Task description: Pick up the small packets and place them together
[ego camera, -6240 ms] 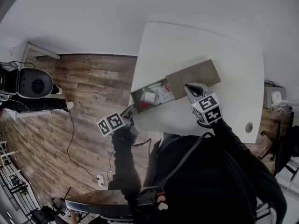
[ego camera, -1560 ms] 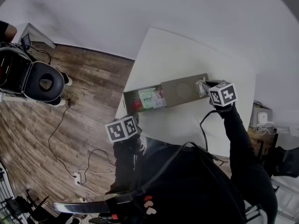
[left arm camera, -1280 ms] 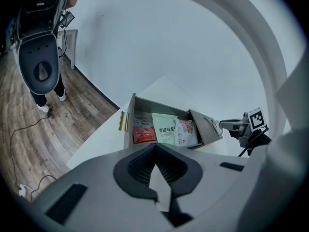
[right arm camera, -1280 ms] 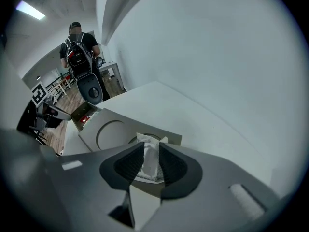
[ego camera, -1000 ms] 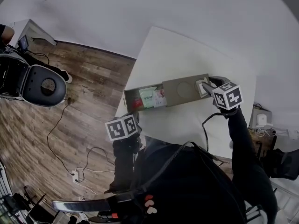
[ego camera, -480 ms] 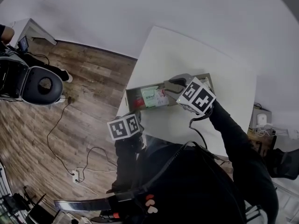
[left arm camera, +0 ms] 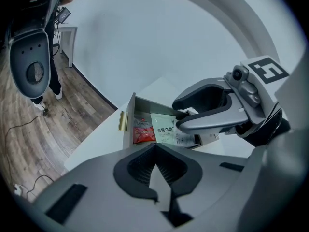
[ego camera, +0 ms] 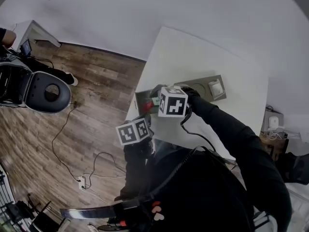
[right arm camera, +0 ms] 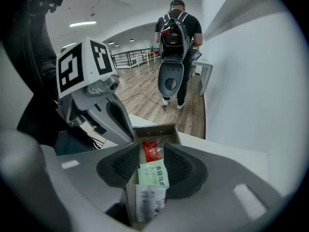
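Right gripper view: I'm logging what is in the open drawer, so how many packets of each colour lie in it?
Red packet: 1
Green packet: 1
White packet: 1
Total: 3

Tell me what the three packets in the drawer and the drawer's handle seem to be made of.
Red packet, green packet and white packet: probably thin plastic or foil-laminate film, since they are flat, printed sachets with a slight sheen. The exact film can't be told.
Drawer handle: likely brass-coloured metal, judging by its gold sheen, though it could be coated plastic.
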Available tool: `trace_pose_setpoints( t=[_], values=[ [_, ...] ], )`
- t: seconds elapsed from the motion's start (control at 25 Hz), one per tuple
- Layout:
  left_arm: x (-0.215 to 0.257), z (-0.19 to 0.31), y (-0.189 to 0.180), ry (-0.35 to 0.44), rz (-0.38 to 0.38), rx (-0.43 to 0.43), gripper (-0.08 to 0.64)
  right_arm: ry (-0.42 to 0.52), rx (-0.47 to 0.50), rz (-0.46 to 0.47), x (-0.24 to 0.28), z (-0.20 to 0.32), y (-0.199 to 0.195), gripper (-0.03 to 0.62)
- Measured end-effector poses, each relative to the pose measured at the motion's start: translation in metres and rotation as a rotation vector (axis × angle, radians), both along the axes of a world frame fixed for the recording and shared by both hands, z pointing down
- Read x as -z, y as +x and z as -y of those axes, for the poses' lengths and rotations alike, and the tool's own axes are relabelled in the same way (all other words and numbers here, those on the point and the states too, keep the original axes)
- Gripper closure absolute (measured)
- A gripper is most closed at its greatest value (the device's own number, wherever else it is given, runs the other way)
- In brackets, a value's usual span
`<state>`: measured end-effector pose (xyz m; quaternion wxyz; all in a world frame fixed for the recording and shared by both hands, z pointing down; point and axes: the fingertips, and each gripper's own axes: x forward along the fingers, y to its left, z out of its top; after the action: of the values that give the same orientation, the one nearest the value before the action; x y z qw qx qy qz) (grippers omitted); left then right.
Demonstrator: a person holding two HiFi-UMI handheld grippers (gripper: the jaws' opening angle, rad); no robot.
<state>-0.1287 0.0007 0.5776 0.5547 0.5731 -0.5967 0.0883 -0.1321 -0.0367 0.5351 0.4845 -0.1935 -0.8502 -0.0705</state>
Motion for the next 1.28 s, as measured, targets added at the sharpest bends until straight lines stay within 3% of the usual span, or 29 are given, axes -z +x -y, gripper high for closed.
trace_pose_setpoints(
  t=[0.28,0.6,1.04,1.12,1.28],
  values=[
    [0.0,0.002,0.002,0.006,-0.015,-0.02,0.558,0.057,0.162,-0.109,-0.043,-0.017,-0.012,0.443],
    [-0.004,-0.002,-0.001,0.004,-0.033,-0.039,0.558,0.085,0.255,-0.194,-0.075,-0.02,-0.014,0.446],
    [-0.002,-0.004,-0.005,0.015,-0.055,-0.062,0.558,0.096,0.253,-0.24,-0.084,-0.022,-0.019,0.479],
    [-0.002,-0.005,-0.004,0.015,-0.054,-0.062,0.558,0.092,0.256,-0.244,-0.084,-0.024,-0.018,0.531],
    [-0.002,-0.004,-0.003,0.019,-0.057,-0.062,0.558,0.084,0.243,-0.24,-0.083,-0.024,-0.017,0.558]
  ],
)
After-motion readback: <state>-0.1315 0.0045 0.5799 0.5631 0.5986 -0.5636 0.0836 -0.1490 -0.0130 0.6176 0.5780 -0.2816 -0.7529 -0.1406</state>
